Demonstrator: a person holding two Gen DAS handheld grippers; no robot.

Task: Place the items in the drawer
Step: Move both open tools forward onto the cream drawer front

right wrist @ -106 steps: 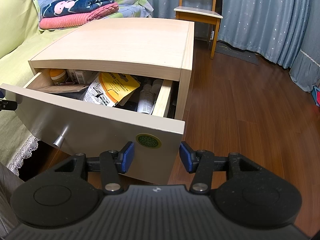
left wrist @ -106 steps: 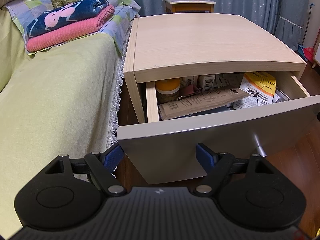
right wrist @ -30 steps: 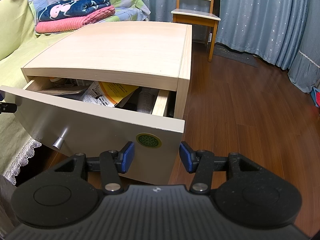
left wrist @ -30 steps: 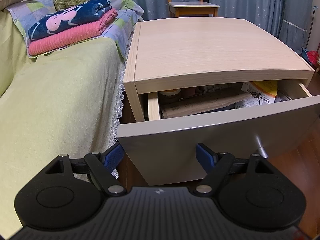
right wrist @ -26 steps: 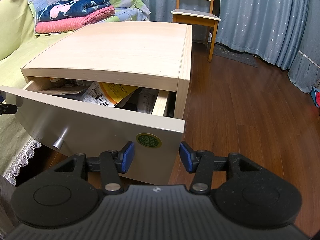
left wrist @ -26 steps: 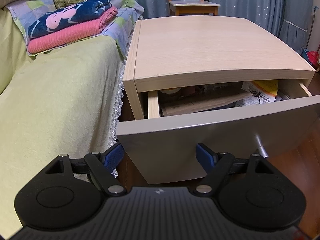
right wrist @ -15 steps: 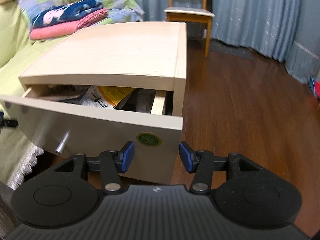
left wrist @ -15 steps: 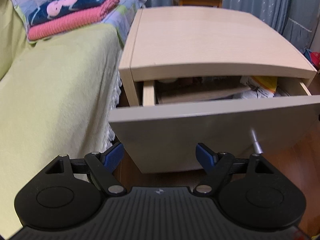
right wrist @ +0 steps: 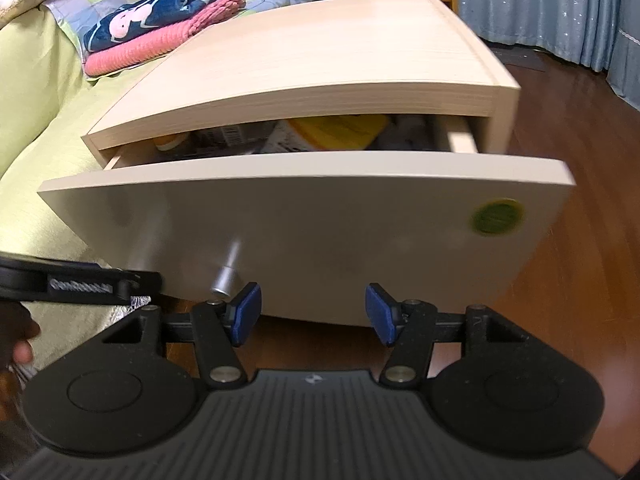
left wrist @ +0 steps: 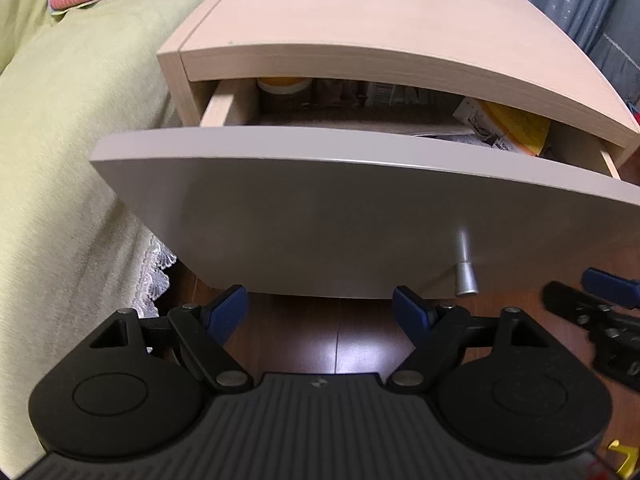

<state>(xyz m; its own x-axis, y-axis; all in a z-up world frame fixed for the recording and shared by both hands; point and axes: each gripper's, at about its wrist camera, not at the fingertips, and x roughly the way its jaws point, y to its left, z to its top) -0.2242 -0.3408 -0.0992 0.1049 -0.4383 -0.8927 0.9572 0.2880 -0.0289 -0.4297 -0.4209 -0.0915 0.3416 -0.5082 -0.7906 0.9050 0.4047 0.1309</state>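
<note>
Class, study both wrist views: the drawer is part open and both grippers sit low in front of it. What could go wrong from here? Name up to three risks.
1. The yellow packet stands high under the cabinet top; if the drawer is pushed in, it may snag.
2. The left gripper and right gripper are close together near the knob, so they may collide.
3. The lace bedspread edge hangs beside the drawer front and may snag.

Both wrist cameras sit low and close before the pale curved drawer front of the light wooden bedside cabinet, looking slightly down at it; the left view faces its bed-side half, the right its floor-side half. Both share the small metal knob.
</note>
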